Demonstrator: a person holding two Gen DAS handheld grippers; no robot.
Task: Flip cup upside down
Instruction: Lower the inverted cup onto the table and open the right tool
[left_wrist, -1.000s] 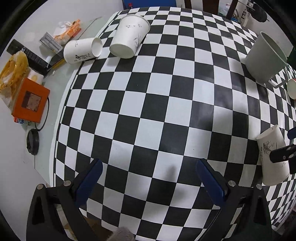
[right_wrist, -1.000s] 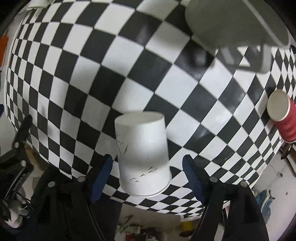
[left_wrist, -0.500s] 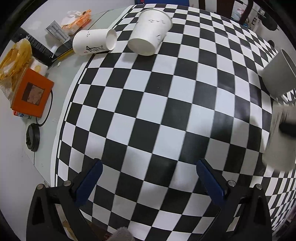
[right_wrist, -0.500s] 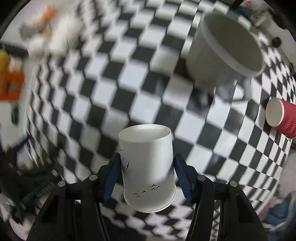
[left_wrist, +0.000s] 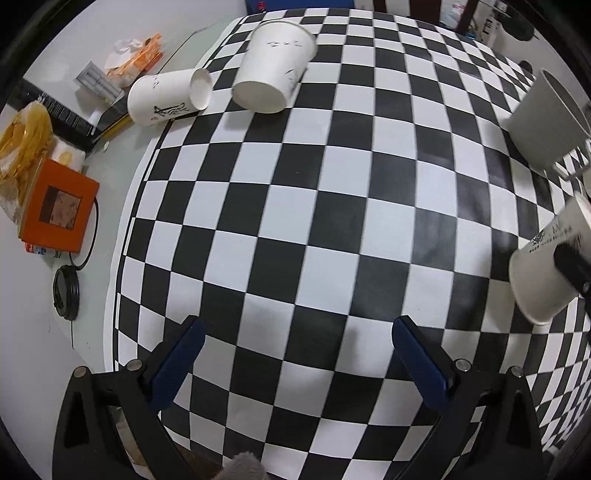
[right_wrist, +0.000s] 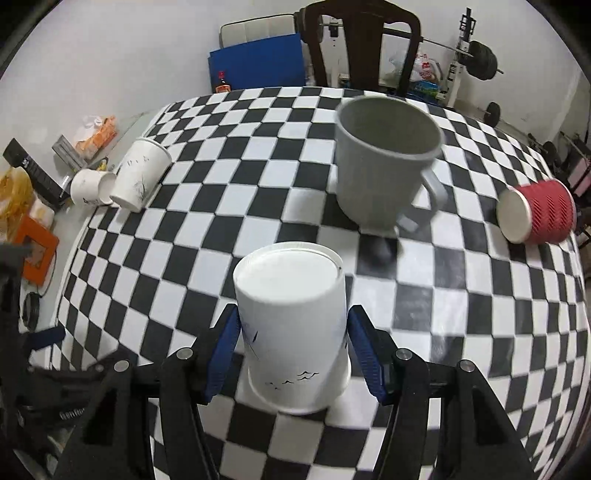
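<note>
My right gripper (right_wrist: 291, 332) is shut on a white paper cup (right_wrist: 291, 317) with small bird prints. The cup's closed base points away from the camera and its open rim sits low between the blue fingers (right_wrist: 225, 347). In the left wrist view the same cup (left_wrist: 546, 258) shows at the right edge, tilted above the checkered cloth. My left gripper (left_wrist: 295, 358) is open and empty over the near part of the cloth.
A grey mug (right_wrist: 384, 162) stands upright behind the held cup. A red paper cup (right_wrist: 535, 210) lies on its side at the right. Two white paper cups (left_wrist: 273, 74) (left_wrist: 166, 99) lie at the far left. An orange box (left_wrist: 55, 210) sits off the cloth.
My right gripper closed on the white cup, lifted it and tipped upward, so the view now takes in the room. The left gripper stayed open and shifted slightly.
</note>
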